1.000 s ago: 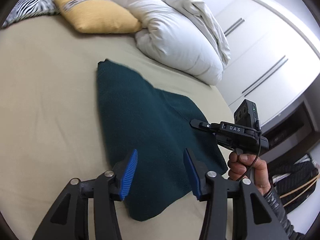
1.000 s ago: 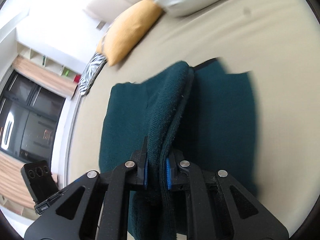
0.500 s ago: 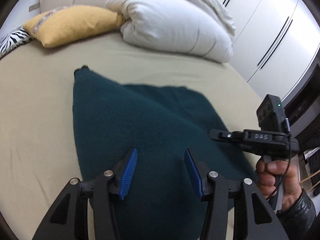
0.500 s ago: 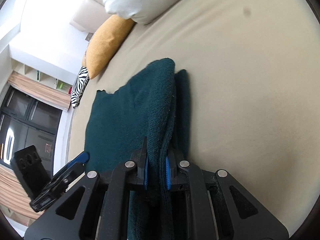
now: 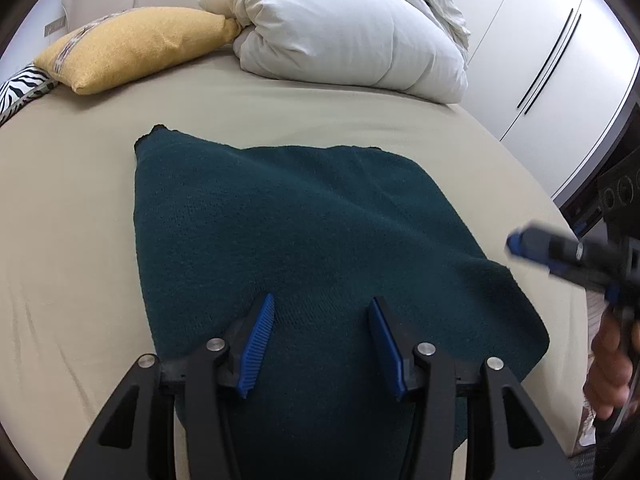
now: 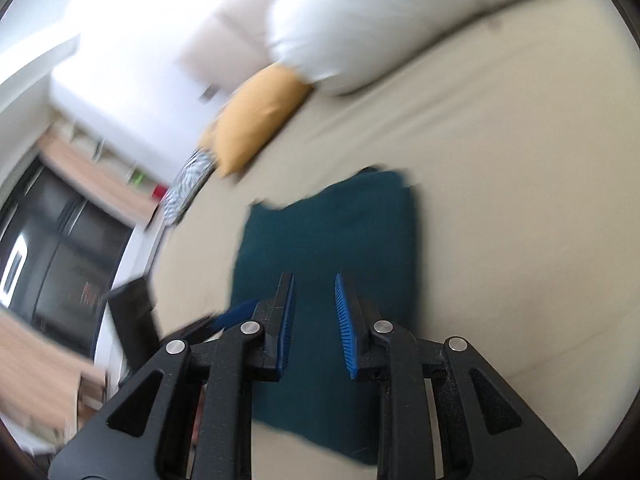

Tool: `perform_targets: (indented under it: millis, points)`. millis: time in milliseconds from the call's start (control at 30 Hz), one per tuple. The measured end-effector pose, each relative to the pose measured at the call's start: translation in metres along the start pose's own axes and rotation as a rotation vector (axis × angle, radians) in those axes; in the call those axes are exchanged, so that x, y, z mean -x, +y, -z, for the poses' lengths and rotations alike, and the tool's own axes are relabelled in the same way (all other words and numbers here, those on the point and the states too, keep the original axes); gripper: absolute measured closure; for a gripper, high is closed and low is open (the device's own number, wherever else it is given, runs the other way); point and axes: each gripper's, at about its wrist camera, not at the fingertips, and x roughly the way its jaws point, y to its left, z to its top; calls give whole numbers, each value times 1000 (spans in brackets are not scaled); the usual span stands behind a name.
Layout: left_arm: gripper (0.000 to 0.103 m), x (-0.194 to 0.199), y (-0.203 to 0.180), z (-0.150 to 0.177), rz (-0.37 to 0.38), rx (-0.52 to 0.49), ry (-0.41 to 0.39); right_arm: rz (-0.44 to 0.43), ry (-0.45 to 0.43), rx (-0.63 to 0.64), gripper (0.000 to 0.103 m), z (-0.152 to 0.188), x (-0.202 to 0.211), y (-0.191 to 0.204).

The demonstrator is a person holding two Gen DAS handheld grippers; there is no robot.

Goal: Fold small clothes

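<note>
Two grippers, my left (image 5: 320,340) and right (image 6: 314,320), gape empty above the cloth (image 5: 312,240) on the beige bed (image 5: 68,200); pillows (image 5: 344,28) line its far edge.

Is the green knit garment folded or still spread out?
Folded. The green knit garment lies flat on the bed as a compact block; neither open gripper holds it. How many layers, cannot tell.

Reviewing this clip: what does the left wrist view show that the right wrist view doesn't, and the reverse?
Only the left wrist view shows the white wardrobe doors and the hand holding the right gripper. Only the right wrist view shows a dark cabinet, blurred. Both share the folded green garment, yellow pillow, white duvet, and the open left gripper.
</note>
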Motion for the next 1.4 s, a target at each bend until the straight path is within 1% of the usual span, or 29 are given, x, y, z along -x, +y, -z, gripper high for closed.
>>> perform_targets:
  millis: [33,67,100,133,167,200,267,333,400,467,500,533,600,667,700,733,767,800,833,867,933,967,1067,1100,1167,1233,1333,1367,1400]
  points:
    - [51,0,0,0,-2,-4,1,-12,37,12,82,6,-7,3]
    - [51,-1,0,1,-2,-9,3,-14,83,9,82,16,-12,-4]
    - [51,-2,0,1,0,-17,7,9,122,-4,83,23,-28,-8]
    - [51,-3,0,2,-1,-25,11,42,159,-28,88,32,-38,-21]
    - [50,-3,-1,2,-5,-37,7,4,163,-72,96,41,-42,-39]
    - [50,-4,-2,3,-8,-49,5,-55,133,-112,103,46,-39,-53]
    - [50,-4,-5,6,-20,-71,-1,-103,99,-191,103,57,-30,-78]
    - [50,-3,-6,6,-26,-75,-6,-83,78,-175,103,65,-17,-83]
    - [51,5,-7,4,-23,-64,-12,-51,82,-162,103,66,-7,-79]
    - [52,18,-10,0,-46,-60,-23,-10,87,-150,103,61,5,-71]
    - [52,27,-12,-4,-60,-67,-53,12,79,-130,97,57,12,-63]
    - [52,35,-16,-9,-74,-83,-89,21,59,-107,95,50,17,-54]
    - [52,40,-22,-20,-104,-113,-125,15,34,-86,95,34,13,-40]
    - [52,29,-26,-31,-127,-138,-108,-51,39,-79,95,16,8,-30]
    - [52,19,-25,-35,-144,-144,-84,-56,52,-65,95,10,0,-25]
    - [52,3,-21,-38,-165,-142,-37,-51,75,-44,95,5,-13,-17]
    - [52,-16,-12,-37,-167,-119,25,-51,105,-37,95,0,-24,-15]
    - [52,-25,-3,-36,-144,-95,39,-44,129,-53,95,-1,-37,-18]
    - [52,-27,3,-35,-123,-84,18,-10,155,-77,102,-2,-51,-25]
    - [52,-27,5,-35,-116,-82,17,14,160,-93,103,-1,-60,-35]
    - [52,-27,4,-36,-115,-91,22,-57,112,-149,103,2,-57,-54]
    - [52,-27,5,-36,-110,-95,22,-74,92,-177,103,4,-50,-59]
    - [52,-28,10,-35,-87,-79,14,-30,90,-153,101,5,-31,-52]
    - [52,-28,10,-34,-90,-82,12,-17,91,-136,96,1,-25,-46]
    - [52,-29,7,-34,-100,-91,9,-1,77,-101,95,-14,-23,-31]
    - [51,-30,5,-34,-101,-90,10,-19,81,-91,95,-31,-22,-26]
    - [51,-32,8,-35,-90,-81,23,-34,132,-79,95,-55,-51,-23]
    - [51,-32,9,-36,-89,-82,28,-24,161,-99,95,-60,-64,-28]
    - [51,-33,9,-36,-89,-84,32,-2,177,-115,99,-63,-80,-32]
